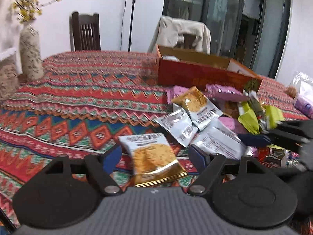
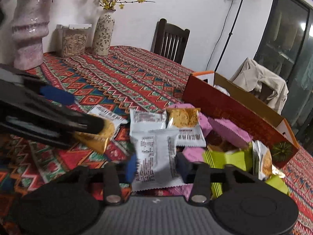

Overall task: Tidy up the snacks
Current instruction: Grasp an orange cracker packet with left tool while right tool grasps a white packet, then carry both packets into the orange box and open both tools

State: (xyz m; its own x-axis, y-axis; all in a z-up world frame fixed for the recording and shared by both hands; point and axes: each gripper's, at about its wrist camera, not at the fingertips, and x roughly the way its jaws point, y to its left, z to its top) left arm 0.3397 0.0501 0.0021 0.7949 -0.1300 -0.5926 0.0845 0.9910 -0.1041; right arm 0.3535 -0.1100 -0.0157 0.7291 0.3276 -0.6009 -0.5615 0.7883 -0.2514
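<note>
A gold-and-white cracker packet (image 1: 154, 156) lies on the patterned tablecloth (image 1: 78, 101) between the fingers of my left gripper (image 1: 155, 155). Its jaws stand wide and neither pad touches the packet. In the right wrist view this gripper (image 2: 78, 111) comes in from the left over the same packet (image 2: 97, 137). My right gripper (image 2: 157, 167) has its pads against the two sides of a silver packet (image 2: 156, 150) at the near edge of the snack pile. From the left wrist view the right gripper (image 1: 252, 139) reaches in at the right, by that silver packet (image 1: 215, 139).
Pink (image 2: 230, 131), green (image 2: 225, 158), silver and gold packets are heaped in front of an open red box (image 2: 234, 107). Vases (image 2: 29, 31) and a lidded jar (image 2: 74, 41) stand along the far left wall. A tissue pack (image 1: 305, 105) sits at the right. Chairs stand behind the table.
</note>
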